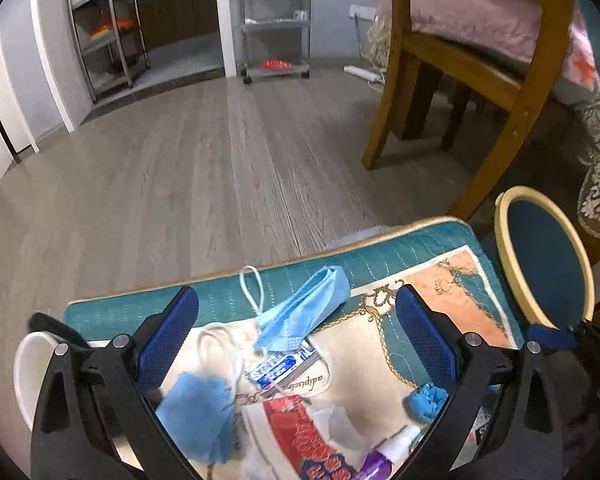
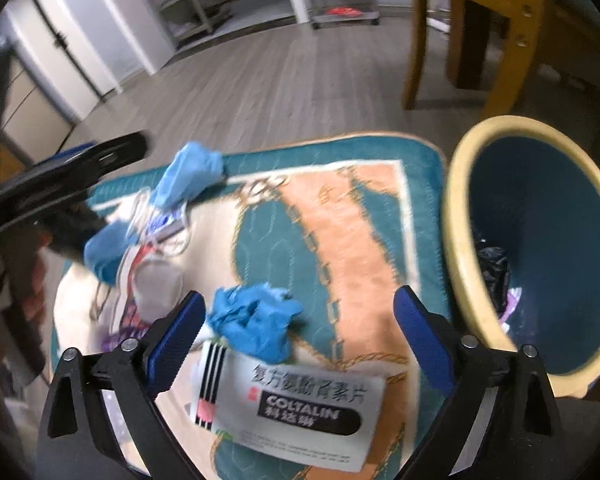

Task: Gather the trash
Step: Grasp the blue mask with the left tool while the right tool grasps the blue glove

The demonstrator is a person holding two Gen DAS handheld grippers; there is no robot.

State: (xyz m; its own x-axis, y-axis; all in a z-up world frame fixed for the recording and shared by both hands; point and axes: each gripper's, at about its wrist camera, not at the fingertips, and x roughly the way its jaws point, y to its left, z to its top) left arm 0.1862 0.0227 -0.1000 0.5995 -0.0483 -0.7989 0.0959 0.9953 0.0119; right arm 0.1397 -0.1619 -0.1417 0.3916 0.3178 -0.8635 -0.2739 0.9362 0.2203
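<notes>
- Trash lies scattered on the mat [image 2: 420,216]; nearest your right gripper [image 2: 300,344], spread and empty, is the glove [image 2: 256,320] above the Coltalin packet [image 2: 296,408].
- Close squarely on it.
- Your left gripper [image 1: 296,344], also spread, frames the mask [image 1: 300,312].
- The bin [image 2: 460,240] stands just right.

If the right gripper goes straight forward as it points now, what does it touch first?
Most likely the crumpled blue glove, lying just ahead between the open fingers of the right gripper, on the mat. Depth is unclear.

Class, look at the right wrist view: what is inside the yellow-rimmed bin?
Inside the bin, a crumpled black bag and a pale purple-white scrap show. The near wall hides the rest of the bottom.
</notes>
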